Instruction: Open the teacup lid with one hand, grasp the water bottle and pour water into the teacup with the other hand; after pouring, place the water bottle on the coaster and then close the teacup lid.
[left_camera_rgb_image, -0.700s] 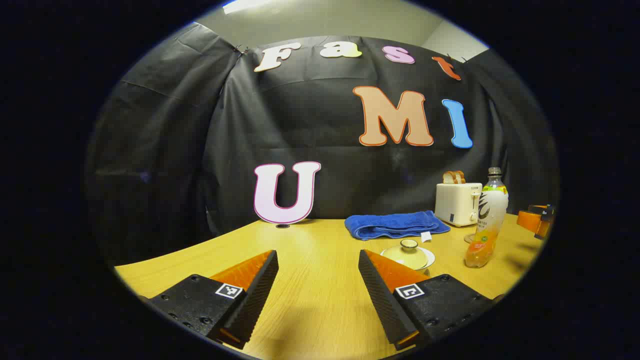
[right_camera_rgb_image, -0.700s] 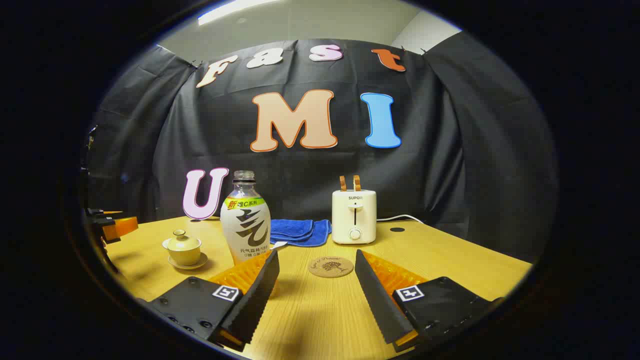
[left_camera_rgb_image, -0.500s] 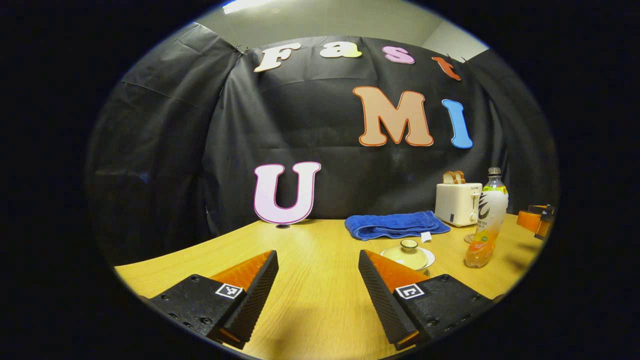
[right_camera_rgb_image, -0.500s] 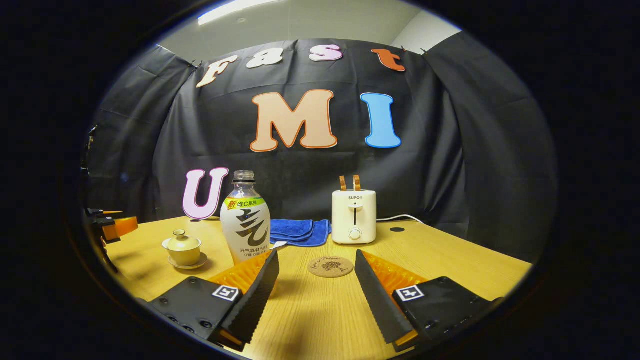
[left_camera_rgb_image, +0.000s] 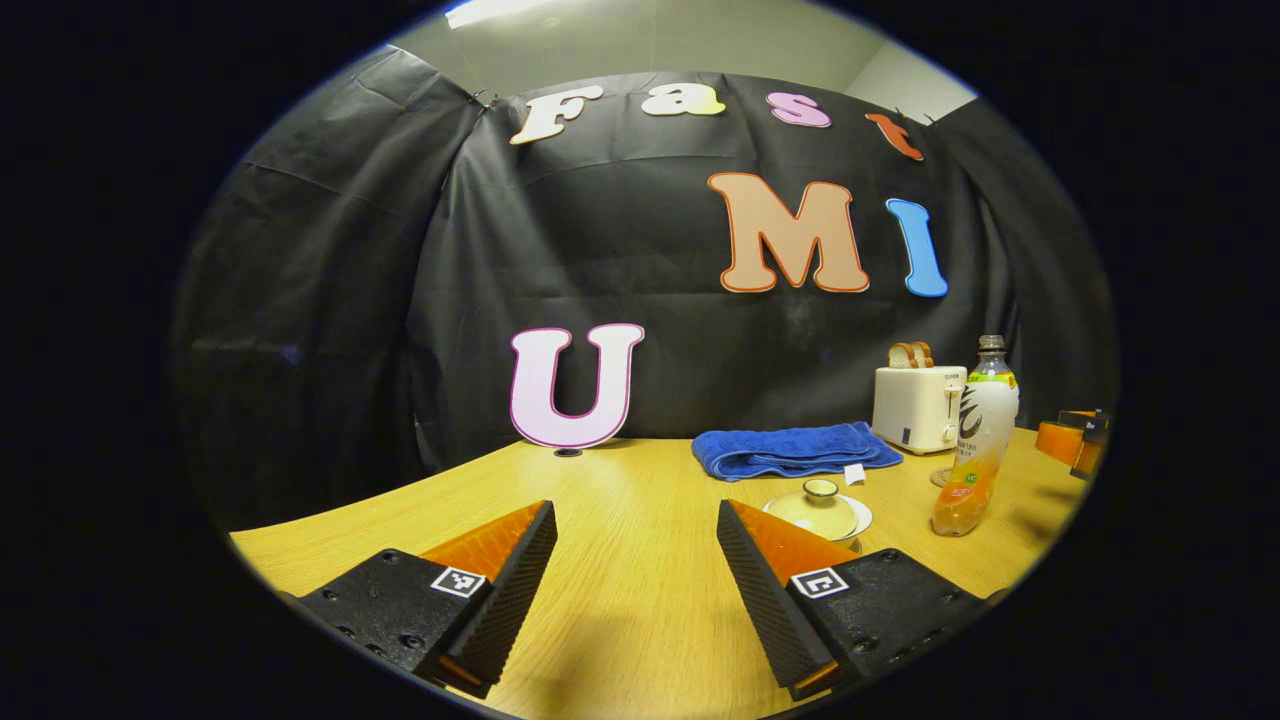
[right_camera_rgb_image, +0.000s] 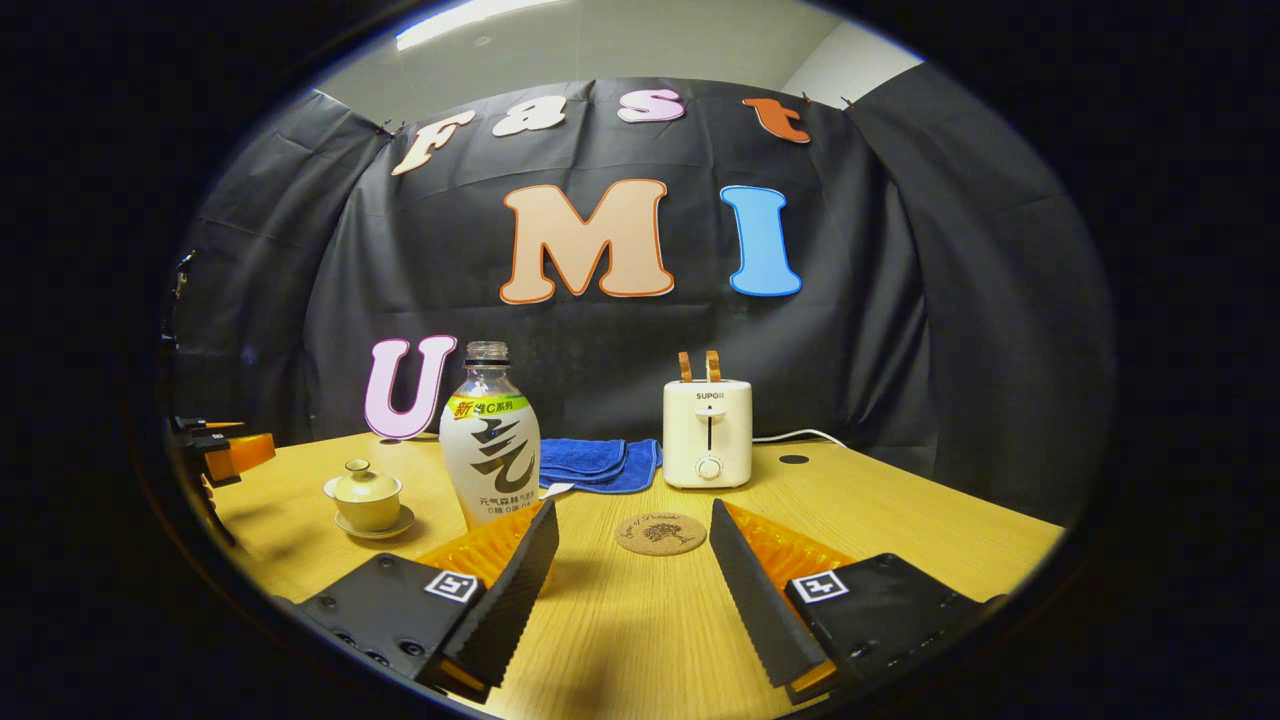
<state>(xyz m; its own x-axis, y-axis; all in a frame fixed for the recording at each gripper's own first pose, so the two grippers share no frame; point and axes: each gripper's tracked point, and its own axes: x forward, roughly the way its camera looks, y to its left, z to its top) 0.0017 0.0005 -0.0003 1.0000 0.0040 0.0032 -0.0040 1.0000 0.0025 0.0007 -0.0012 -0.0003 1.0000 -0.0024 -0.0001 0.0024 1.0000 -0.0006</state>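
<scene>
Wooden table (right_camera_rgb_image: 900, 520) bears lidded teacup (right_camera_rgb_image: 367, 497), water bottle (right_camera_rgb_image: 489, 440), coaster (right_camera_rgb_image: 661, 533); both grippers' jaws apart, empty.

In the left gripper view the scene is sliding slightly rightward: the cup (left_camera_rgb_image: 818, 508), bottle (left_camera_rgb_image: 976, 440), toaster (left_camera_rgb_image: 918, 408) and towel (left_camera_rgb_image: 795, 450) are all sitting a touch further right than before; in the right gripper view the coaster (right_camera_rgb_image: 661, 534) is edging a little nearer.

Black cloth (right_camera_rgb_image: 900, 330) walls the booth behind a wooden table (right_camera_rgb_image: 900, 530); above it a pale ceiling (right_camera_rgb_image: 620, 40) with a lit strip light (right_camera_rgb_image: 470, 18)
</scene>
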